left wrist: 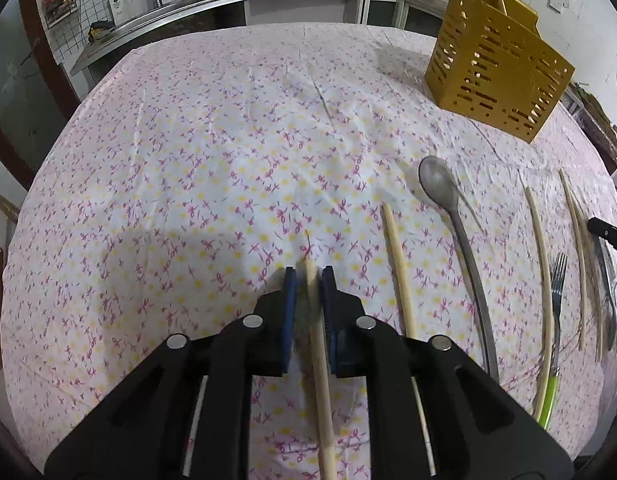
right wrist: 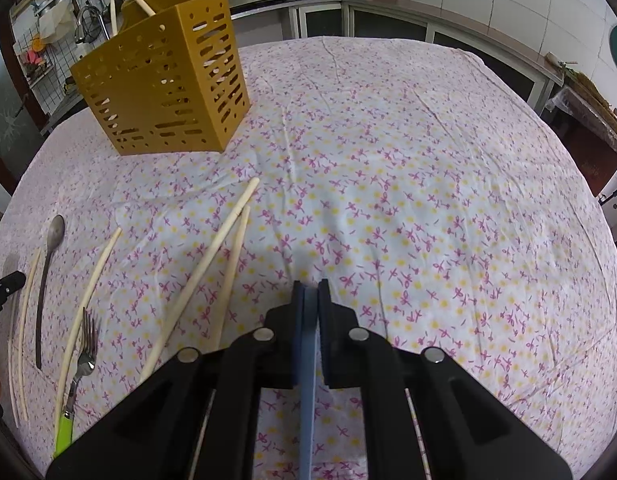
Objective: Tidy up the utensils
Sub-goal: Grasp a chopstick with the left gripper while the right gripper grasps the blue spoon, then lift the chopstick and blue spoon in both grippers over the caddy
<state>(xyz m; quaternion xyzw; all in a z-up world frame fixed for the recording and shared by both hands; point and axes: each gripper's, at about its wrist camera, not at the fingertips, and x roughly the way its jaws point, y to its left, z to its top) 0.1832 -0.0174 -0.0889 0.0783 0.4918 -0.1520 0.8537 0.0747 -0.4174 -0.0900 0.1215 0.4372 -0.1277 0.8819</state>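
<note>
A yellow slotted utensil holder (left wrist: 498,68) stands on the floral tablecloth with two chopsticks in it; it also shows in the right wrist view (right wrist: 164,84). My left gripper (left wrist: 308,276) has its jaws around a pale chopstick (left wrist: 320,376) lying on the cloth, with small gaps on both sides. Another chopstick (left wrist: 400,276), a metal spoon (left wrist: 456,240), a further chopstick (left wrist: 544,280) and a green-handled fork (left wrist: 556,320) lie to its right. My right gripper (right wrist: 310,286) is shut and empty above the cloth. Two chopsticks (right wrist: 212,264) lie left of it.
A dark knife (left wrist: 606,280) and two more chopsticks (left wrist: 580,248) lie at the far right of the left wrist view. The table (right wrist: 388,160) is covered in floral cloth. Kitchen counters, a sink and a stove lie behind the table.
</note>
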